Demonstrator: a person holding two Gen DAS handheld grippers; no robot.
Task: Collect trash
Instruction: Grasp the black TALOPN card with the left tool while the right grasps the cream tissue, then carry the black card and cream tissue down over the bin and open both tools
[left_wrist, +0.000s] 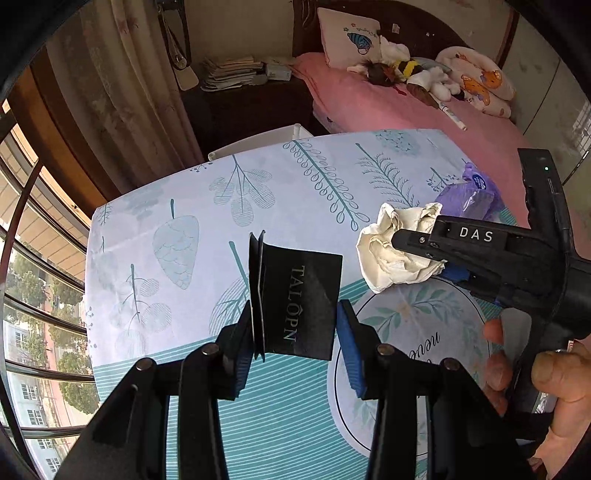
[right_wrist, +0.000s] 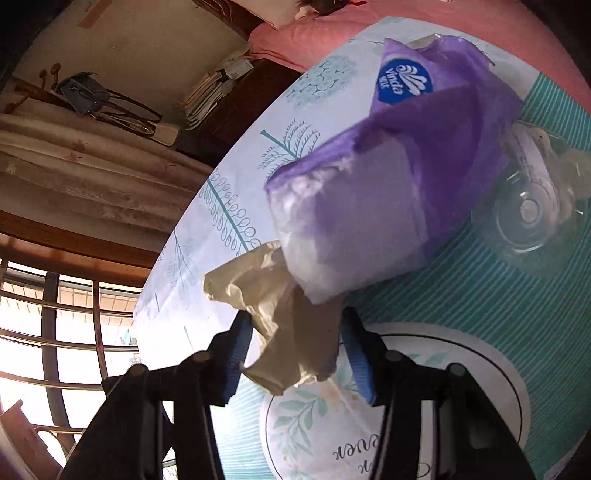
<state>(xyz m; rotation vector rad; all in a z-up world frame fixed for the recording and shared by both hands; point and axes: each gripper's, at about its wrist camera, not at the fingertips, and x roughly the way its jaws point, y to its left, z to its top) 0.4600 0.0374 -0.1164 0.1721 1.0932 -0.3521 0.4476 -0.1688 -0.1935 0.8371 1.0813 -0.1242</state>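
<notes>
Left gripper (left_wrist: 299, 339): nearest the left camera, at 6 o'clock; blue pads closed on a black card (left_wrist: 295, 306), which stands on edge between them above the tablecloth (left_wrist: 155, 206).
Black card: folded, pale lettering on its face, fold toward 11 o'clock; the left pad presses the folded edge and the right pad meets the card's right side.
Tissue (left_wrist: 397, 251): crumpled cream wad at 2 o'clock in the left view, lying on the tablecloth.
Right gripper (right_wrist: 295, 350): at 6 o'clock in its own view, jaws around the tissue (right_wrist: 288, 332); whether the pads press it or only flank it, I cannot tell.
Hand (left_wrist: 554, 384): at 4 o'clock in the left view, wrapped round the right gripper's handle.
Purple pack (right_wrist: 388, 192): torn tissue packet at 1 o'clock in the right view, just behind the tissue and overlapping it.
Glass (right_wrist: 528, 206): clear, on its side at 3 o'clock, beside the pack.
Bed (left_wrist: 388, 107): pink, at 1 o'clock beyond the table.
</notes>
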